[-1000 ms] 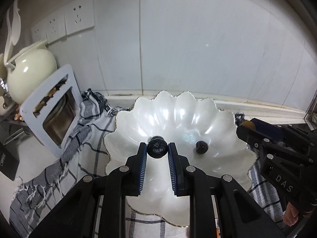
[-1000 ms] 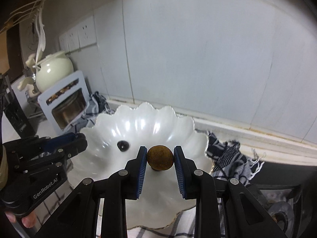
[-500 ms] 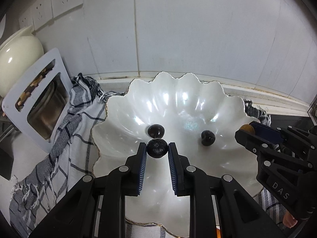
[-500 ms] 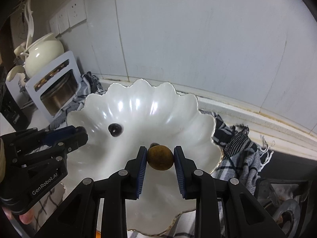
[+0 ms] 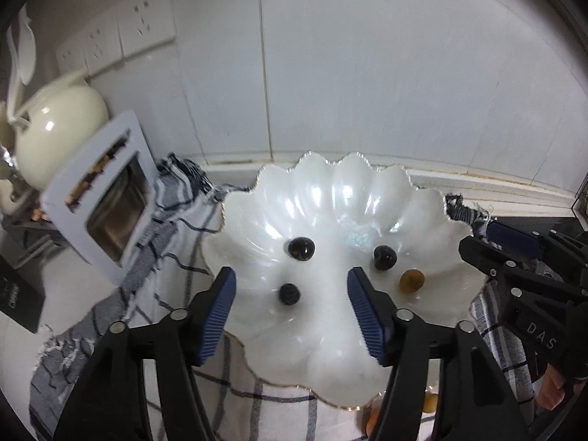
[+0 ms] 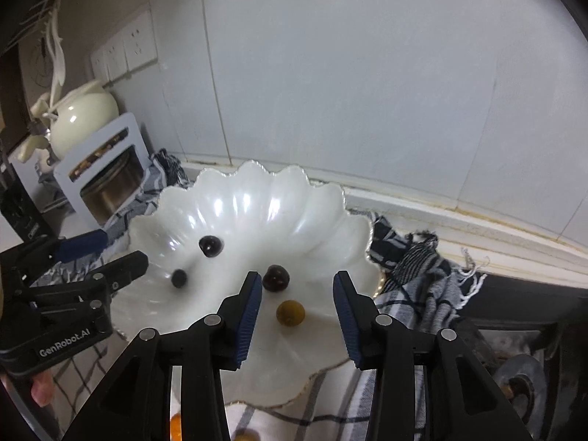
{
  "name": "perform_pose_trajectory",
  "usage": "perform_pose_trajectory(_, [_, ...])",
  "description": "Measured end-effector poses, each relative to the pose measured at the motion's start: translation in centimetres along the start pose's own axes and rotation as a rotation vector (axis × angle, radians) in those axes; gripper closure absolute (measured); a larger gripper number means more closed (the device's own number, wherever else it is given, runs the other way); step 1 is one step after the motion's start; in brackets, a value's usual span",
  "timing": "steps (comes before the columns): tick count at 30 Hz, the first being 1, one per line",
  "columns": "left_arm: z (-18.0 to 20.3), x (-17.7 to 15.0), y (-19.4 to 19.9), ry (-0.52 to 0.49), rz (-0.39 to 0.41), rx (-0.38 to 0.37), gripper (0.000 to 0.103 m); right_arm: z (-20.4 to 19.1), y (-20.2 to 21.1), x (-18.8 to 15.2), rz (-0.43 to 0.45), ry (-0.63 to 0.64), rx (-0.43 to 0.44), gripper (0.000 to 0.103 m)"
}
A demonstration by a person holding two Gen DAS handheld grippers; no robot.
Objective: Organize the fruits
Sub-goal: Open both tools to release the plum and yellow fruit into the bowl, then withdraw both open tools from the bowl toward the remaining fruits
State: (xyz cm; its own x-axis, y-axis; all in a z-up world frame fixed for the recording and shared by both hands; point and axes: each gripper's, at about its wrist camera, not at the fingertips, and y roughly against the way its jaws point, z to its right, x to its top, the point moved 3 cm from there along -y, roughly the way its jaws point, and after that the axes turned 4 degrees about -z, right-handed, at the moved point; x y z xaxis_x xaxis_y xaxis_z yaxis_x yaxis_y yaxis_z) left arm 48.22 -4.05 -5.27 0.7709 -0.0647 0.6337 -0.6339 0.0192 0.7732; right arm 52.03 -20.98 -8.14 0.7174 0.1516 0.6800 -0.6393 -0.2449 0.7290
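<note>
From my left wrist view, the small dark fruit (image 5: 289, 293) in the bowl (image 5: 367, 191) is smeared by blur. Orange fruits (image 6: 175, 426) below the bowl's near rim hide behind my gripper frames; possibly two.

Three small dark round fruits (image 5: 301, 248) and one brown round fruit (image 5: 411, 281) lie apart inside the white scalloped pearly bowl (image 5: 330, 180).

A pearly, high-gloss scalloped bowl (image 5: 433, 205) with a thin gilt rim sits on a woven checked cloth (image 5: 172, 220) with frayed fringe. Glossy dark fruits (image 5: 300, 248) and a matt brown fruit (image 5: 411, 281) lie inside, near ribbed blue pads (image 5: 218, 312) on matt black plastic fingers (image 5: 172, 341).
</note>
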Motion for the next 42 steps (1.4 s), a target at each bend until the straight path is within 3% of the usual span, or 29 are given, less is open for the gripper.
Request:
perform_pose_trajectory(5, [0.2, -0.1, 3.7, -0.011, 0.073, 0.016, 0.033, -0.2, 3.1, -0.1, 0.059, 0.007, -0.006, 0.060])
perform_pose_trajectory(8, [0.4, -0.4, 5.6, -0.017, 0.104, 0.022, 0.033, -0.4, 4.9, -0.5, 0.085, 0.010, -0.005, 0.054])
perform_pose_trajectory(15, [0.8, -1.8, 9.5, -0.039, 0.168, 0.019, 0.033, -1.0, 8.6, -2.3, 0.140, 0.022, -0.006, 0.054])
perform_pose_trajectory(25, [2.0, -4.9, 12.9, -0.091, 0.213, -0.001, 0.031, -1.3, 12.8, -5.5, 0.195, -0.001, -0.026, 0.054])
perform_pose_trajectory(28, [2.2, -6.0, 13.5, -0.103, 0.216, -0.012, 0.030, -1.5, 13.6, -6.6, 0.199, -0.011, -0.024, 0.046])
perform_pose_trajectory(42, [2.4, -10.5, 12.0, -0.137, 0.154, -0.073, 0.030, -2.6, 12.8, -11.6, 0.127, -0.043, -0.047, 0.046])
